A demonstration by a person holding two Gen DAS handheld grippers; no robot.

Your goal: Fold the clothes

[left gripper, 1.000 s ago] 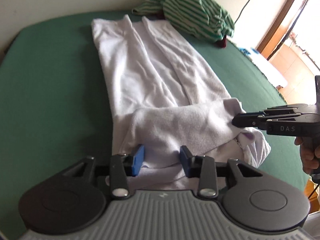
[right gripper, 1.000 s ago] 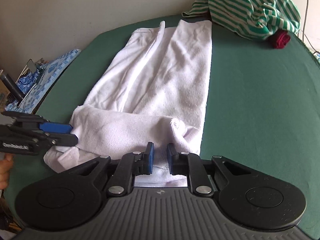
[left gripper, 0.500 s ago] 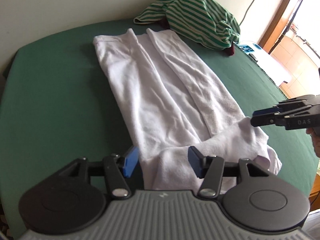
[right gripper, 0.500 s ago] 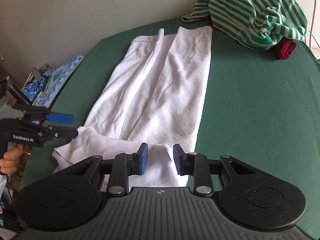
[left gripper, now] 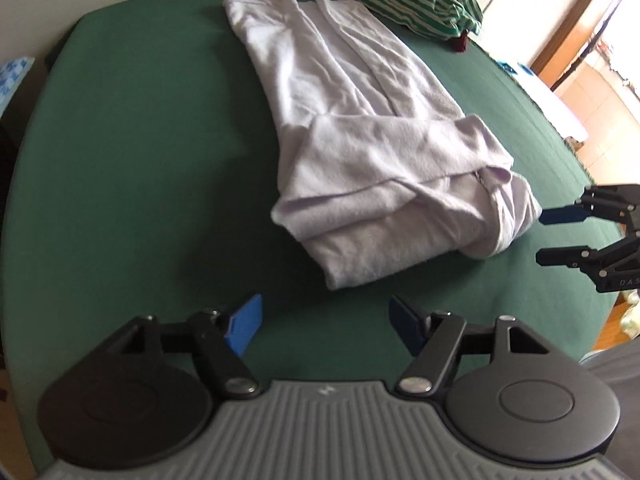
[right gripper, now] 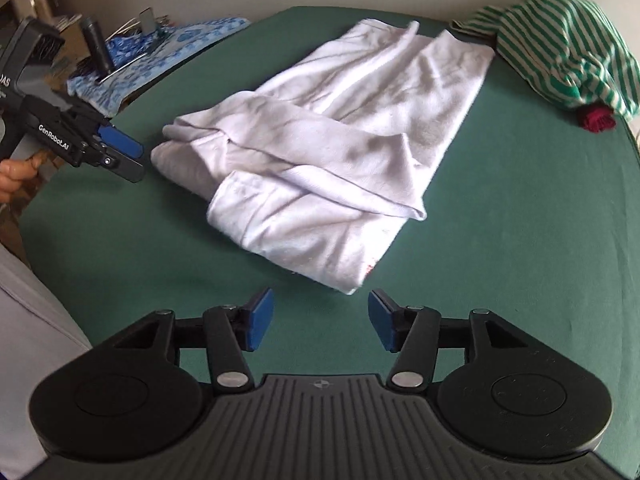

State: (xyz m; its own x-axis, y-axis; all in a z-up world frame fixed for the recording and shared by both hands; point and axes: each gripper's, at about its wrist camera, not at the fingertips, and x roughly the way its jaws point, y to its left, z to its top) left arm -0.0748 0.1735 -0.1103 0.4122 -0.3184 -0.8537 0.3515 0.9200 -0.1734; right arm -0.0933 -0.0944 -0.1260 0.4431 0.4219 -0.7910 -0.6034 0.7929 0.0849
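Green table (left gripper: 132,168) fills both views, under and ahead of both tongs. White garment (left gripper: 360,152) lies flat on it, long axis running away from the tongs toward the far edge; near end folded back over itself into a thick, rumpled band. In the L view its near corner sits just ahead of the L tongs (left gripper: 325,326), slightly to their R side, not touching. In the R view the near corner (right gripper: 352,280) lies just ahead of the gap of the R tongs (right gripper: 320,322), apart from the pads.

Striped green/white garment (right gripper: 560,44) heaped at the far edge, well beyond the R tongs & to their R; a small dark red item (right gripper: 598,118) pokes out at its near side. Blue patterned cloth (right gripper: 160,48) w/ some dark objects sits off the table's far L corner, past the L tongs as seen from the R cam.

L tongs: spread wide, blue pads (left gripper: 244,328) well apart, nothing between them, above bare table. R tongs: also spread, pads (right gripper: 260,318) apart, holding nothing. From the L cam the R tongs (left gripper: 548,236) show at the R edge, fingers apart, tips just beside the folded end's R side, not touching. From the R cam the L tongs (right gripper: 128,158) sit at the L, near the folded end's L side; a hand (right gripper: 18,174) grips the handle.
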